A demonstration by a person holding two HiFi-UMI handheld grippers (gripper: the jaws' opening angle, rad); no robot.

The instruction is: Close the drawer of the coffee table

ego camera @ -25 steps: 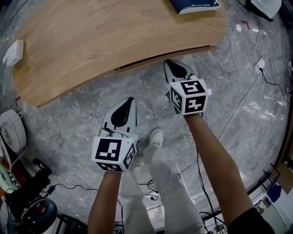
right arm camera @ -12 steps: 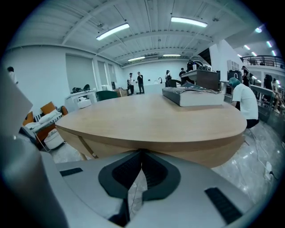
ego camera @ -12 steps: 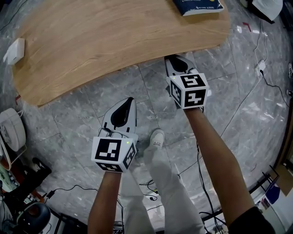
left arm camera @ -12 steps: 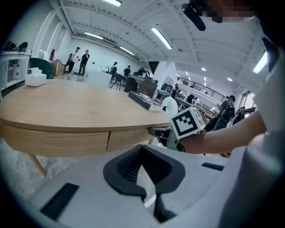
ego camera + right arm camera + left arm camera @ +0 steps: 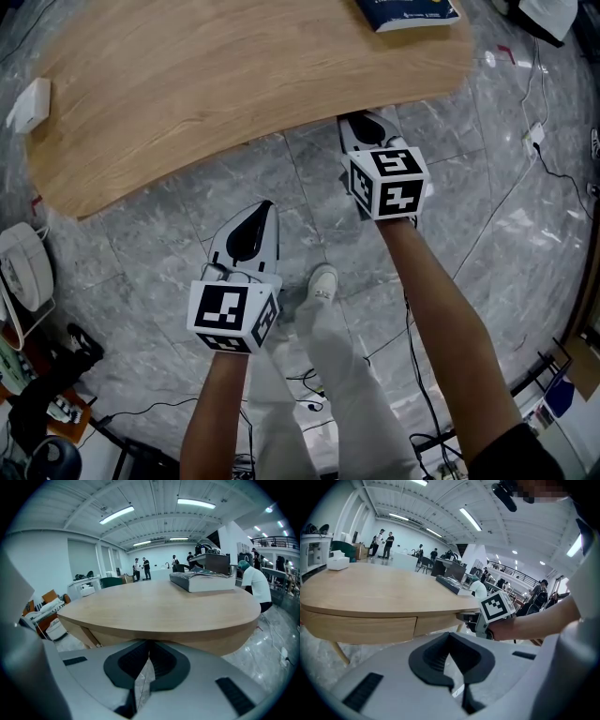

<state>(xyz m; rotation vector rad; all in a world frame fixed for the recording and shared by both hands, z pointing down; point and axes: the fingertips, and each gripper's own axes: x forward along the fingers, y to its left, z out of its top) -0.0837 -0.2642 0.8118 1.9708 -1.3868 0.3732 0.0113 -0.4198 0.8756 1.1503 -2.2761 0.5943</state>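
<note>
While the grey stone floor (image 5: 159, 253) takes up most of the head view, its upper part is covered by the oval wooden coffee table (image 5: 234, 84). Under the table's near edge the drawer (image 5: 438, 623) is seen in the left gripper view, its front level with the panel beside it, so the closing is judged all but done. The right gripper (image 5: 364, 124) is set at that near edge, jaws brought together on nothing. The left gripper (image 5: 264, 208) is held apart from the table over the floor, likewise closed and empty. A short firm push to seat the drawer, then a straight withdrawal, is probably all that is called for. At the far edge a dark blue book (image 5: 408, 11) is laid, and its cover print cannot be read. Only square black-and-white markers are carried on the gripper cubes.
</note>
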